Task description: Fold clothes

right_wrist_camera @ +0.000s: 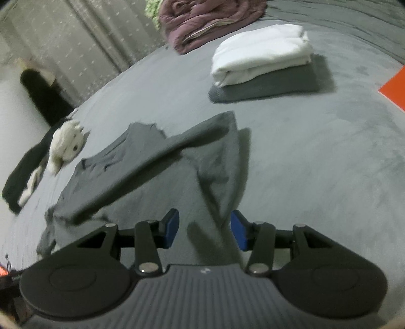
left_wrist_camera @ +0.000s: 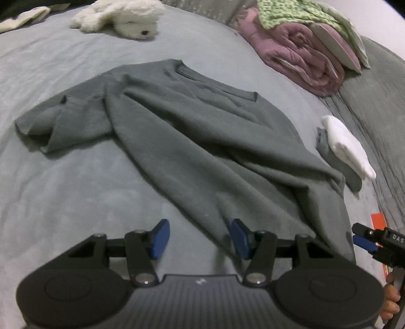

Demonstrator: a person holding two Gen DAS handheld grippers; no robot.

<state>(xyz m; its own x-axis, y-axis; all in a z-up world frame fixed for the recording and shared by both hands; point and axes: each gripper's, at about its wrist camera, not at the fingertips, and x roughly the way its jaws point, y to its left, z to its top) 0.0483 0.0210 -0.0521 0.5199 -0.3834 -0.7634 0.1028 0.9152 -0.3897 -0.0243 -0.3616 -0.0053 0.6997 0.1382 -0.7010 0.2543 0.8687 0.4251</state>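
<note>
Lying on bed (left_wrist_camera: 76,192): grey shirt (left_wrist_camera: 192,141), rumpled.
Left gripper (left_wrist_camera: 200,239): jaws wide apart, holding nothing, at the hem.
Right gripper (right_wrist_camera: 205,231): spread, unladen.
Left view only: neckband, green knit (left_wrist_camera: 298,12).
Right view only: curtain (right_wrist_camera: 83,43).

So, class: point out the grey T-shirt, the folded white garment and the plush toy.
grey T-shirt (left_wrist_camera: 192,141): left wrist view, middle of its body.
folded white garment (right_wrist_camera: 260,54): right wrist view, its top layer.
plush toy (left_wrist_camera: 131,21): left wrist view, its head.
</note>
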